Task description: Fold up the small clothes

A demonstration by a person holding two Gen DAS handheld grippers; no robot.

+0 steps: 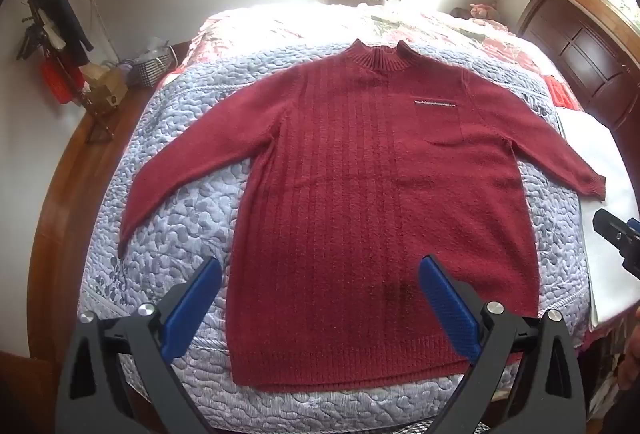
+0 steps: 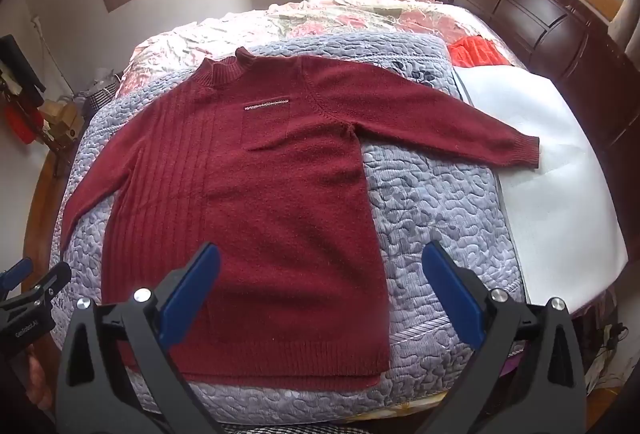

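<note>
Red sweater point(image 1: 372, 210) flat on quilt point(image 1: 184, 202), sleeves out, ready for folding. Left tool point(image 1: 320, 298) spread wide above hem, empty. Right tool point(image 2: 320, 294) spread wide, empty.

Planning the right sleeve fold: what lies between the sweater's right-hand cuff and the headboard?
In the right wrist view, a white sheet lies between the sweater cuff and the dark headboard; nothing else.

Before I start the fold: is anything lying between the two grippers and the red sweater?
Nothing visible. The sweater lies flat on the quilt, and both the left gripper and the right gripper hover above its hem, jaws open.
</note>
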